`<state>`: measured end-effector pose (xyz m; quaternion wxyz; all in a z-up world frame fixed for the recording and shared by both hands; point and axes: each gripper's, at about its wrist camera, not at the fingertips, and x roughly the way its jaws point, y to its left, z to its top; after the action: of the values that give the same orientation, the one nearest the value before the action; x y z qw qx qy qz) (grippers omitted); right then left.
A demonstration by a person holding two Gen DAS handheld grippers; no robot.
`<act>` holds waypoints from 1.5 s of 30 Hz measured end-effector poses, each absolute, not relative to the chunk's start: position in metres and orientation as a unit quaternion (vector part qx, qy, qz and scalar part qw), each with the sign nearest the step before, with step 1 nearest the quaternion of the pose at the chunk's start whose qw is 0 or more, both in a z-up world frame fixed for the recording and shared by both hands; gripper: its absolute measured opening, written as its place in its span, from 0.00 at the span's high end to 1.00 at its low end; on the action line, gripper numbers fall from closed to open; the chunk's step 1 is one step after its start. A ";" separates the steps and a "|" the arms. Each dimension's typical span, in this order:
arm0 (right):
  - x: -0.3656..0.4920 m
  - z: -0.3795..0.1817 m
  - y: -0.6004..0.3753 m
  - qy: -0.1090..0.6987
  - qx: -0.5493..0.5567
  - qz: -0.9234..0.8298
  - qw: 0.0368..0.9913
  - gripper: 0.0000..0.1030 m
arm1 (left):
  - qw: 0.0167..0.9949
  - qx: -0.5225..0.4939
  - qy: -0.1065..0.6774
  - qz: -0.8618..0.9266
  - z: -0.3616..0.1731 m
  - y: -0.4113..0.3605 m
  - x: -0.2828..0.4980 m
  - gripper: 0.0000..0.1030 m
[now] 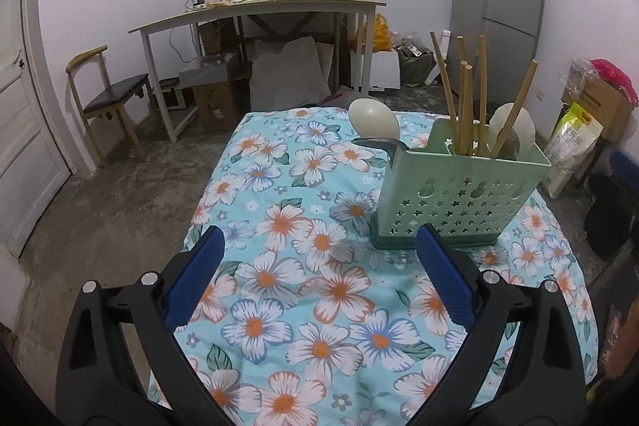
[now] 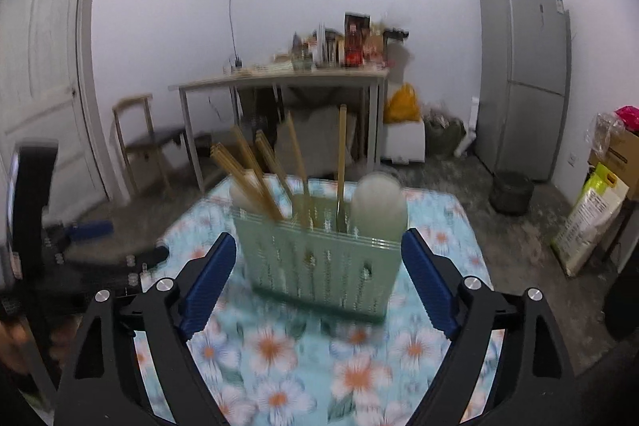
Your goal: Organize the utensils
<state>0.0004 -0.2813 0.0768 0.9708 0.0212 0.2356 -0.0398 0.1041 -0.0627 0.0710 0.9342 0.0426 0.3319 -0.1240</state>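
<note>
Green plastic catches the eye first from the left wrist view: a pale utensil holder point(image 1: 459, 186), pierced with star-shaped holes, stands upright on the floral tablecloth point(image 1: 303, 266) toward the right side of the table. Several wooden chopsticks point(image 1: 465, 98) lean out of its top at different angles, and a white spoon point(image 1: 513, 130) sits in its right-hand end. Another white spoon point(image 1: 373, 116) and a metal spoon point(image 1: 379, 143) show at the holder's left end, though I cannot tell whether they rest in it or behind it. The left gripper point(image 1: 319, 238) hangs over bare cloth with its blue pads spread wide and nothing between them; the right pad appears just in front of the holder's base.

From the right wrist view, which is blurred, the same holder point(image 2: 319, 258) stands straight ahead, framed between the blue pads of the right gripper point(image 2: 317, 246). Those pads are parted wide and grip nothing; the holder sits beyond them, apart from both. Chopsticks point(image 2: 247, 178) fan out of its left and middle sections, and a white spoon point(image 2: 379, 206) stands at the right. A grey fridge point(image 2: 523, 74) and a cluttered desk point(image 2: 279, 78) line the far wall.
</note>
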 end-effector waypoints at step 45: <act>0.016 0.031 -0.298 0.333 0.031 -0.193 0.923 0.06 | 0.923 0.072 0.370 -0.078 0.054 -0.094 0.102 0.08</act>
<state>0.0157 -0.2982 0.0307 0.9226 0.0305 0.3326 -0.1931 0.1016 -0.0935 0.0544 0.9229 0.0725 0.3701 -0.0778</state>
